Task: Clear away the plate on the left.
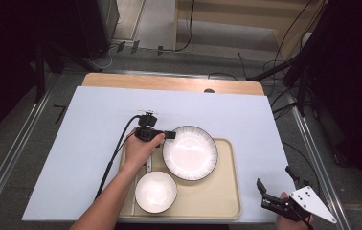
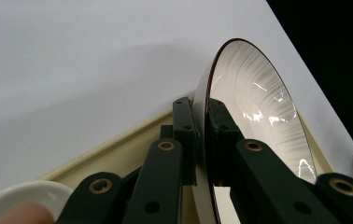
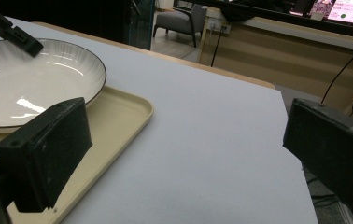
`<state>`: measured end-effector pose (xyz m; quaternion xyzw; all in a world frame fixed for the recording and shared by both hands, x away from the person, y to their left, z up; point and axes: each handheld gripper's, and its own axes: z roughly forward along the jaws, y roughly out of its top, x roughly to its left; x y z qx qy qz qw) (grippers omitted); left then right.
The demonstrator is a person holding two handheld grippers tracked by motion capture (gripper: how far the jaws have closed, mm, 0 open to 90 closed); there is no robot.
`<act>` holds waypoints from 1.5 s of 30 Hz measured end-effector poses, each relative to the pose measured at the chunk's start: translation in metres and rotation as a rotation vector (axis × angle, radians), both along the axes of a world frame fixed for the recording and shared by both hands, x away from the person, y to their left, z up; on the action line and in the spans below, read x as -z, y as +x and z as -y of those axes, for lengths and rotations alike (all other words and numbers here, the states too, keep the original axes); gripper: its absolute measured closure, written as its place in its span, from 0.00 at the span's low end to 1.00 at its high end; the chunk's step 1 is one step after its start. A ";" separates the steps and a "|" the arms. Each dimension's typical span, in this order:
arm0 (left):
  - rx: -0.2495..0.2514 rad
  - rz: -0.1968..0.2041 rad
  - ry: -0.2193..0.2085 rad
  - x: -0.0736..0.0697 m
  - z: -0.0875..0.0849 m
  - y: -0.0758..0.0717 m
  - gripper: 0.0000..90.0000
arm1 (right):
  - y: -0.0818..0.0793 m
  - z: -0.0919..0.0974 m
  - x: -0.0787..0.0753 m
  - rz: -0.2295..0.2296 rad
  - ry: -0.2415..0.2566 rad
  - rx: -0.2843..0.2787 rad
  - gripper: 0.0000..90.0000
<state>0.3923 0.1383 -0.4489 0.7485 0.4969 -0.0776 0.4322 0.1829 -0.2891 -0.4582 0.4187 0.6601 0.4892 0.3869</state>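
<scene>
White sheeting is covering the table (image 1: 73,143). Left tongs (image 2: 201,135) are clamping the plate (image 1: 190,152) rim, plate sitting on the tray (image 1: 227,191). Glazed, rigid, breakable, slippery: grip the rim only. Right tongs (image 3: 184,154) are gaping empty.

I find no legible text, label, brand, number or sign anywhere. At 1 o'clock in the right gripper view a lit screen (image 3: 352,10) carries coloured panels, but they are too small and blurred for me to read. The plate (image 1: 190,152), bowl (image 1: 155,191) and tray (image 1: 222,191) bear no markings.
</scene>
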 end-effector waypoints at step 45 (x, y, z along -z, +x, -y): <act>0.020 0.183 0.180 -0.006 -0.010 -0.018 1.00 | 0.001 -0.001 0.000 0.000 -0.009 0.001 0.02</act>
